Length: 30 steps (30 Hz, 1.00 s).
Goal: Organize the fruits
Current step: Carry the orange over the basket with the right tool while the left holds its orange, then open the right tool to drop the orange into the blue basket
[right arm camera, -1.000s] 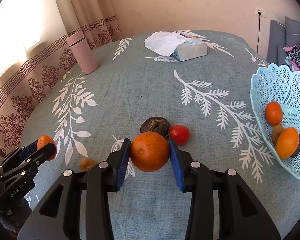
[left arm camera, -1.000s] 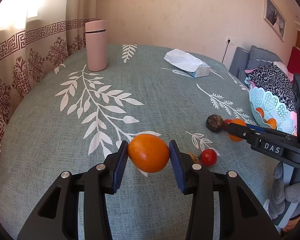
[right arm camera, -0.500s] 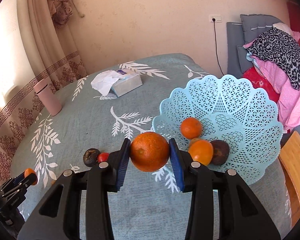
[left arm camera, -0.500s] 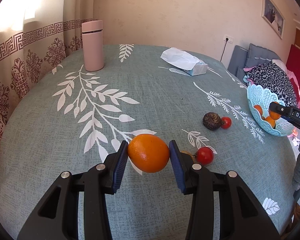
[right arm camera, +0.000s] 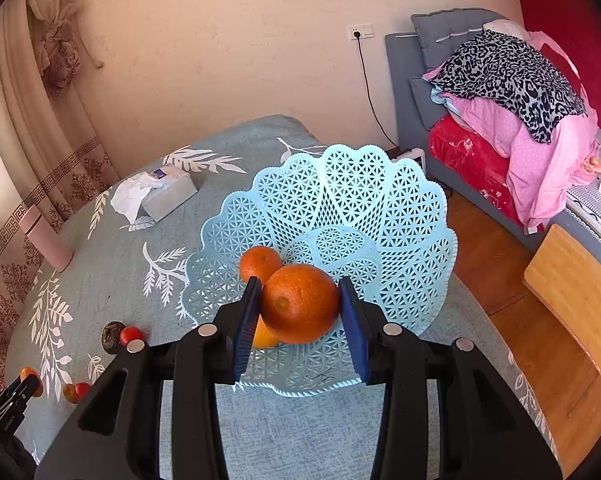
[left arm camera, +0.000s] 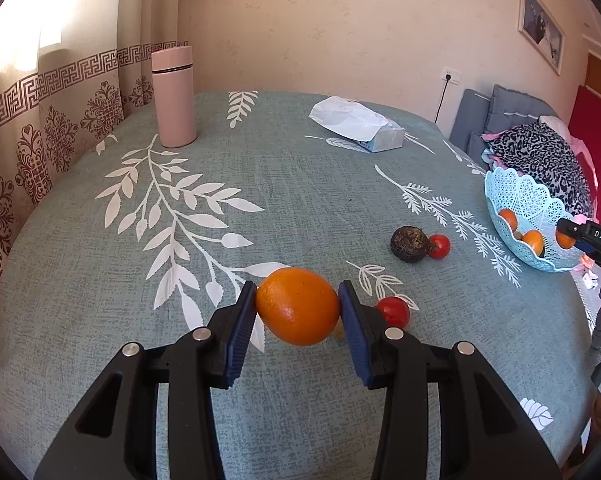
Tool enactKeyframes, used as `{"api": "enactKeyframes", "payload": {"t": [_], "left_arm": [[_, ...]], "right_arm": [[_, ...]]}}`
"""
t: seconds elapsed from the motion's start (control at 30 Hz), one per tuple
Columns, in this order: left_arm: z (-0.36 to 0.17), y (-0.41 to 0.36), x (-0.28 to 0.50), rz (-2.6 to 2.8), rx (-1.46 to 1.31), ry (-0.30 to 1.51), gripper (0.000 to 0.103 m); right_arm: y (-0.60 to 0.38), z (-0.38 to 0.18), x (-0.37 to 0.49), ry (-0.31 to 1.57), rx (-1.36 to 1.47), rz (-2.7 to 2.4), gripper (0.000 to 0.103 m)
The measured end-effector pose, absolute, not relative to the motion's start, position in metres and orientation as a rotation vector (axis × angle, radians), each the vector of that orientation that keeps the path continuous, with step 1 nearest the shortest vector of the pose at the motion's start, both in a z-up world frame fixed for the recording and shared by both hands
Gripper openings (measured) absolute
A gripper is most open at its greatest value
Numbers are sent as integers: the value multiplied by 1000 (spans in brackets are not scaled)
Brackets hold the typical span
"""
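My left gripper (left arm camera: 298,312) is shut on an orange (left arm camera: 297,311) and holds it above the teal tablecloth (left arm camera: 260,184). A red tomato (left arm camera: 393,311) lies just right of it; a dark fruit (left arm camera: 410,243) and a second tomato (left arm camera: 438,245) lie farther off. My right gripper (right arm camera: 299,304) is shut on a darker orange (right arm camera: 300,303) and holds it over the light blue lattice basket (right arm camera: 380,216). The basket holds a small orange (right arm camera: 259,262) and another orange fruit (right arm camera: 263,336) partly hidden under the fingers. The basket also shows in the left wrist view (left arm camera: 520,200) at the table's right edge.
A pink flask (left arm camera: 173,97) stands at the back left near the curtain. A tissue box (left arm camera: 364,132) lies at the back of the table. Beyond the table's right edge are a sofa with piled clothes (right arm camera: 512,92) and a wooden stool (right arm camera: 576,296).
My right gripper has carried its orange from beside the dark fruit to above the basket. My left gripper has held its orange nearly in place, rising slightly.
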<state>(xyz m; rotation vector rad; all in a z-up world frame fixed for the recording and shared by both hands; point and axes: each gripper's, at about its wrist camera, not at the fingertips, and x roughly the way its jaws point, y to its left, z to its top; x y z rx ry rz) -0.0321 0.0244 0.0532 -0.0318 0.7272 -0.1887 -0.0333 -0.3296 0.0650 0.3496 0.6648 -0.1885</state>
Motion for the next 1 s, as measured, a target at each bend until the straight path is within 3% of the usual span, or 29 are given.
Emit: {"api": "enactKeyframes", "payload": {"t": [0.17,0.27,0.4,0.5,0.53,1.0], "left_arm": [[61,15,-33,-204,-14,710,42],[65,7,-32,-218,0,703,42],[70,-5,-31,-238,20,695,42],[75,-17,-30,-261,40,685,42],[77,-22,-30,-270,49,680,42],[92,-111,-10,-437,127,647,42]], "right_arm": [[-338,67,-38,635,370,-211,43],[-342,68,-43,601,358,-248,53],[-344,70,-50,541,311,-318,57],[-344,72,-59,469,269,-386,74],[-344,73,-62,444,252,-409,75],[-354,73,-81,324,265,-491,79]]}}
